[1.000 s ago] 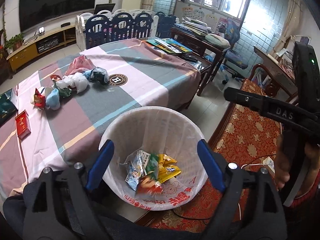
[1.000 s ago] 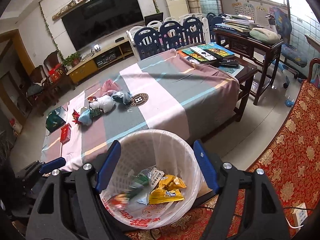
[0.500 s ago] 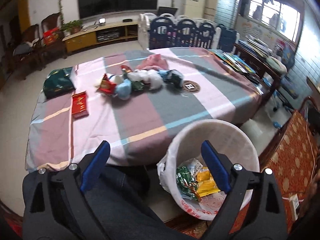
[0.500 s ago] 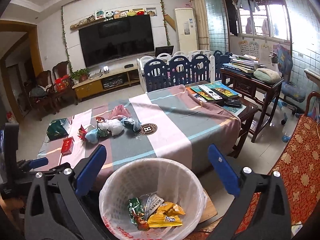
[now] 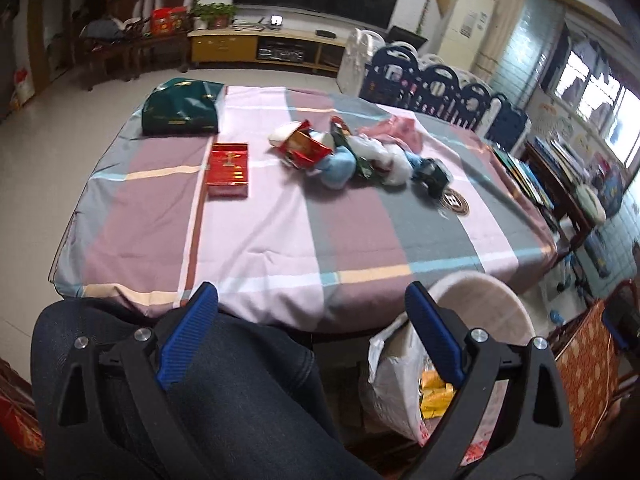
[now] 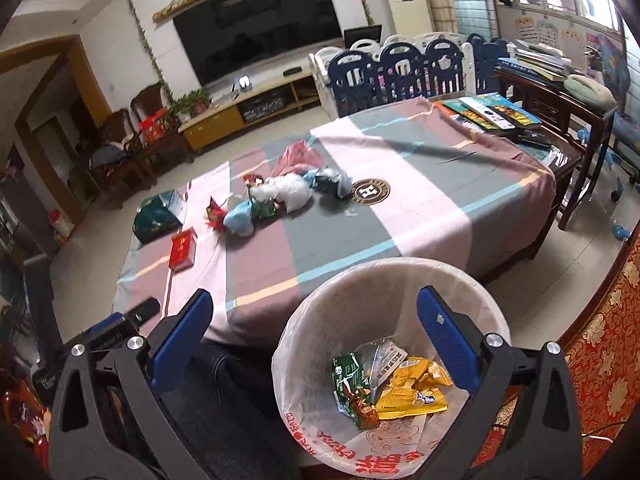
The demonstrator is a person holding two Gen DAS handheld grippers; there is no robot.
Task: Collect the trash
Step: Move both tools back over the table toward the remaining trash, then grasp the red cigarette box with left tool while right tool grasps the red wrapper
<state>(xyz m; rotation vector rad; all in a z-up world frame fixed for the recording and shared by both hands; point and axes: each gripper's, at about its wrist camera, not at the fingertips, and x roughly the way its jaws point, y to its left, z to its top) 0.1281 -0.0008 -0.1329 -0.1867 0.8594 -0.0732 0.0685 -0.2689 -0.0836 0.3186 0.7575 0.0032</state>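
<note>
A pile of trash (image 5: 352, 152) of wrappers and crumpled bags lies mid-table on the striped cloth; it also shows in the right wrist view (image 6: 280, 196). A white lined bin (image 6: 400, 276) stands by the table's near edge and holds green and yellow wrappers (image 6: 384, 384). The bin shows at lower right in the left wrist view (image 5: 480, 300). My left gripper (image 5: 312, 336) is open and empty, held over my lap before the table. My right gripper (image 6: 316, 344) is open and empty above the bin.
A red box (image 5: 229, 170) and a dark green bag (image 5: 182, 108) lie at the table's left. A round coaster (image 6: 370, 191) lies beside the pile. Books (image 6: 492, 114) lie at the far right corner. A red patterned sofa (image 6: 600, 336) is at right.
My left gripper has swung left and up, away from the bin toward the table. My right gripper has risen and stays over the bin. Both stay open.
</note>
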